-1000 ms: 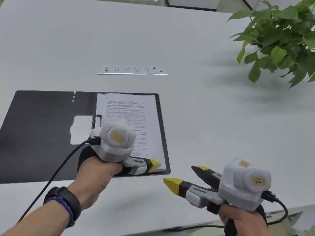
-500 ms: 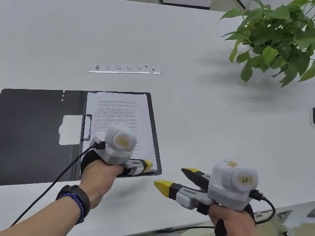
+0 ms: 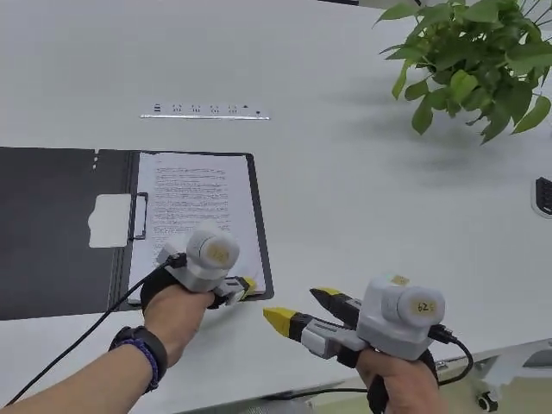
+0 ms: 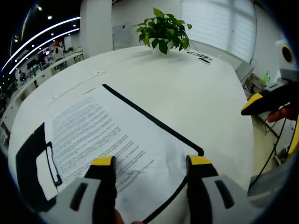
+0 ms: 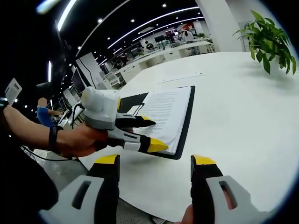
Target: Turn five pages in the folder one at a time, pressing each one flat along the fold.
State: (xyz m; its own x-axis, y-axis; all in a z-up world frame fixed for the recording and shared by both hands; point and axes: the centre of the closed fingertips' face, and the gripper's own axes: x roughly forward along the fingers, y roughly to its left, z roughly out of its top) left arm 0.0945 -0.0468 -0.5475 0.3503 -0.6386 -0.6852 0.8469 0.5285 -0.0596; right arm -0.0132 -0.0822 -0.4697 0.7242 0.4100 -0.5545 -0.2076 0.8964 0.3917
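Observation:
An open black folder lies on the white table, its stack of printed pages on the right half. My left gripper hovers open over the lower right corner of the top page, its yellow-tipped jaws apart just above the paper with nothing between them. My right gripper is open over bare table to the right of the folder's near corner, holding nothing. In the right gripper view its jaws point at the left gripper and the folder.
A metal clip with a white label sits at the fold. A flush socket panel lies beyond the folder. A potted plant stands at the far right and a dark object at the right edge. The table's front edge runs just below the grippers.
The head camera has moved, so the folder sits further left in the picture. Both grippers stay open and keep much the same places relative to the folder.

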